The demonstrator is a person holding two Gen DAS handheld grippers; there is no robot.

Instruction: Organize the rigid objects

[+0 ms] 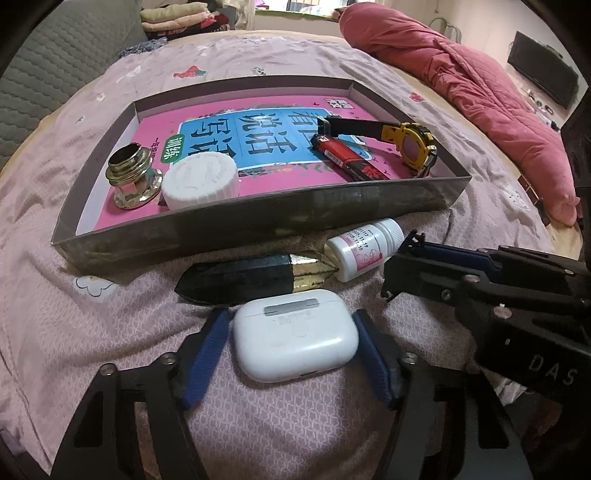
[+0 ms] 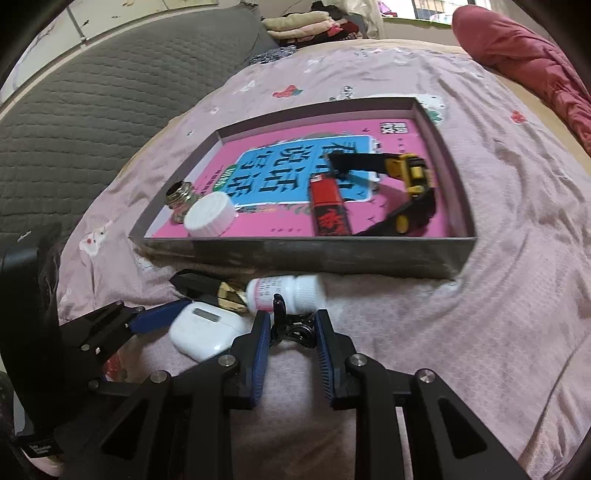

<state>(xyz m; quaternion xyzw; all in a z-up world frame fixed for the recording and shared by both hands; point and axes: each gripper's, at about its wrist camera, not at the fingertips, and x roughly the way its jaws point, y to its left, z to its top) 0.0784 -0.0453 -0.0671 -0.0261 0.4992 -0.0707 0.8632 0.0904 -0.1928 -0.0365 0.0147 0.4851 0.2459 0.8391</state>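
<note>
A white earbud case (image 1: 295, 336) lies on the pink bedspread between the blue pads of my open left gripper (image 1: 290, 332); the pads stand beside it, a little apart. It also shows in the right wrist view (image 2: 207, 328). My right gripper (image 2: 291, 332) is shut on a small black clip (image 2: 293, 326). A black and gold faceted piece (image 1: 255, 277) and a white pill bottle (image 1: 364, 247) lie just beyond, in front of the grey tray (image 1: 258, 225). The tray holds a gold bottle (image 1: 131, 177), a white cap (image 1: 201, 182), a red lighter (image 1: 347, 157) and a yellow watch (image 1: 413, 144).
A pink and blue book lines the tray floor (image 2: 258, 173). A red quilt (image 1: 461, 74) lies at the back right. A grey quilted headboard (image 2: 92, 110) stands on the left. Folded clothes (image 1: 177, 16) are stacked at the far end.
</note>
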